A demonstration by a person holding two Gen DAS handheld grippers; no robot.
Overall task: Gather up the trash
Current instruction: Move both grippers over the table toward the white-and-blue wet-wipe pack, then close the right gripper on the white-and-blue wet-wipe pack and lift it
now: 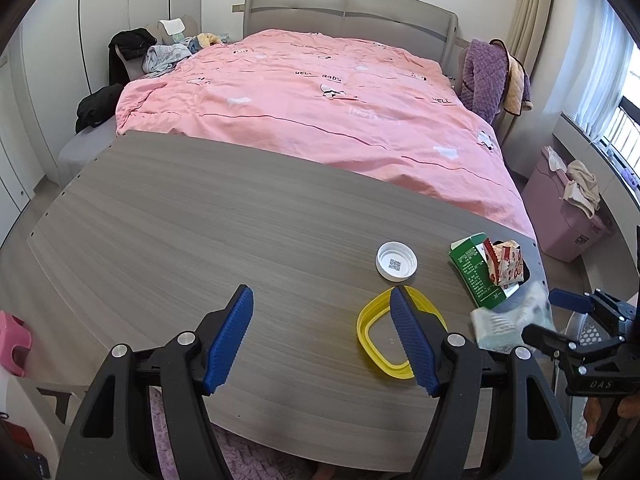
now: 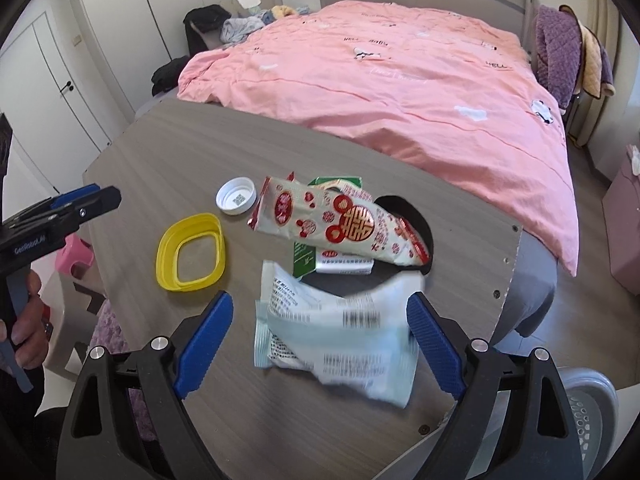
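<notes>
The bed under its pink cover fills the upper half of both views, and the grey wooden board that serves as a table takes the lower half. In the right wrist view a dark round hole is cut into the board right of centre, already crowded: a red-and-white snack wrapper lies slanted across its rim, with a green carton wedged beneath it. In front of the hole, low in the frame, a pale blue-white packet shows motion blur and sits between the fingers of the right gripper, whose jaws are opening wide; the pads do not appear to press it, so it looks let go. Left of centre lie a yellow ring-shaped lid and, just above it, a small white cap, both flat on the board and apart from each other. The left gripper hangs with jaws wide and nothing between them, its right finger overlapping the yellow lid in its own view. The risk, as I judge it, is that the packet lands on the board short of the hole, or catches on the wrapper bridging the opening; pushing it could also slide the wrapper off the right edge.
</notes>
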